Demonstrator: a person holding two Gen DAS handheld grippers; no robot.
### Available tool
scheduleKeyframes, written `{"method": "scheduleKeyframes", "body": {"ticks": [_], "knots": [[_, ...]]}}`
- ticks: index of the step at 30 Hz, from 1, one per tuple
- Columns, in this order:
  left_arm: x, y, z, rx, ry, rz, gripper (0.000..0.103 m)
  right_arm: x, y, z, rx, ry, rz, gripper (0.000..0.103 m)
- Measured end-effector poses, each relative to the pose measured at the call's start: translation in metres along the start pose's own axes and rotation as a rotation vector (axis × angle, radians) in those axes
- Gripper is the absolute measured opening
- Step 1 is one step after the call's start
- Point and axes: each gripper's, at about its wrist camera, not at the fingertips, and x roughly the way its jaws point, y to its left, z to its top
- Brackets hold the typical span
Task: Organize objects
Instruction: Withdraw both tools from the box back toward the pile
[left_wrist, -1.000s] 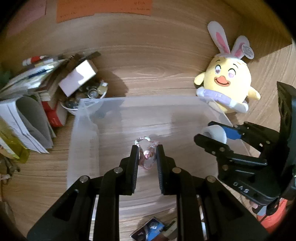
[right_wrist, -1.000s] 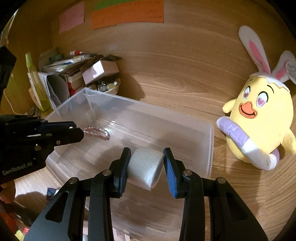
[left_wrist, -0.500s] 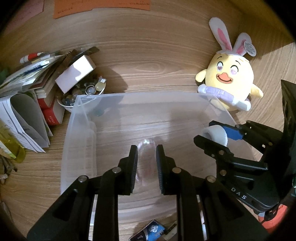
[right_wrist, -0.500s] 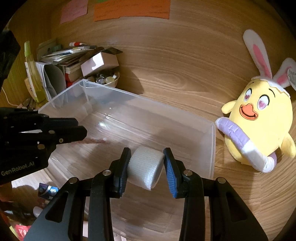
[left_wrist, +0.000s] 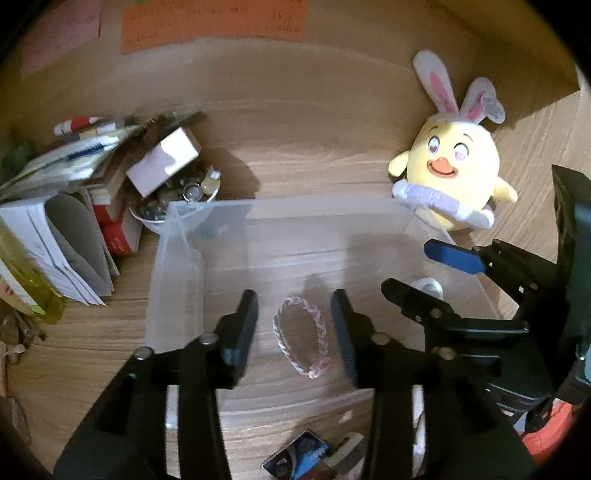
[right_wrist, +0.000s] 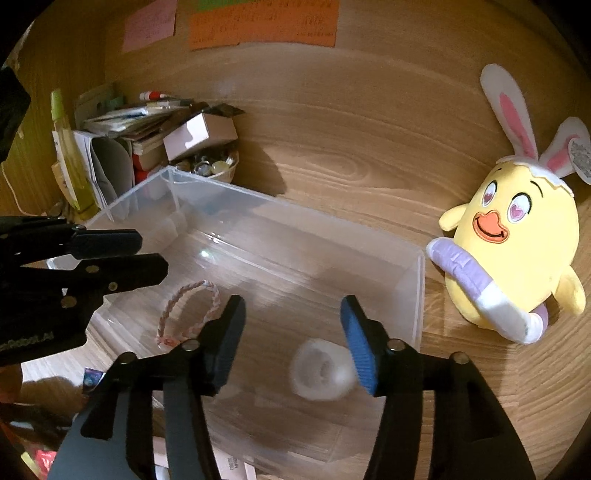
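A clear plastic bin (left_wrist: 177, 258) (right_wrist: 419, 295) stands on the wooden desk. A pink-and-white braided bracelet (left_wrist: 299, 334) (right_wrist: 192, 306) lies on its floor. A white tape roll (right_wrist: 319, 369) (left_wrist: 428, 286) lies in the bin near its right side. My left gripper (left_wrist: 293, 317) is open and empty above the bracelet; it also shows in the right wrist view (right_wrist: 147, 254). My right gripper (right_wrist: 291, 325) is open and empty above the roll; it also shows in the left wrist view (left_wrist: 417, 269).
A yellow plush chick with bunny ears (left_wrist: 450, 173) (right_wrist: 517, 243) sits right of the bin. A bowl of small items (left_wrist: 177, 199), a small box (left_wrist: 162, 166) and stacked books and papers (left_wrist: 55, 206) crowd the left. Small packets (left_wrist: 299, 458) lie in front of the bin.
Both grippers opened. The bracelet dropped from the left gripper onto the bin floor, and the tape roll dropped from the right gripper into the bin.
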Motion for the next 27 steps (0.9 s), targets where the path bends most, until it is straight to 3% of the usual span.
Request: {"method": "scheduleKeyframes", "body": {"ticks": [2, 5, 7, 10, 18, 27], "knots": [[-0.01, -0.001, 0.001, 0.005, -0.028, 0.007, 0.054, -0.004, -0.001, 0.001, 0.003, -0.011, -0.007, 0.065], [-0.023, -0.004, 0.001, 0.022, -0.059, 0.023, 0.059, -0.014, -0.003, 0.002, 0.015, -0.036, -0.017, 0.07], [-0.031, -0.005, 0.001, 0.03, -0.078, 0.037, 0.071, -0.02, -0.006, 0.004, 0.019, -0.046, -0.018, 0.074], [-0.043, -0.007, -0.002, 0.036, -0.11, 0.064, 0.082, -0.031, -0.008, 0.004, 0.027, -0.066, -0.021, 0.077], [-0.067, -0.015, -0.014, 0.056, -0.162, 0.085, 0.09, -0.062, -0.01, -0.003, 0.041, -0.103, 0.007, 0.079], [-0.088, -0.015, -0.031, 0.045, -0.206, 0.1, 0.091, -0.097, -0.007, -0.02, 0.049, -0.151, 0.007, 0.079]]}}
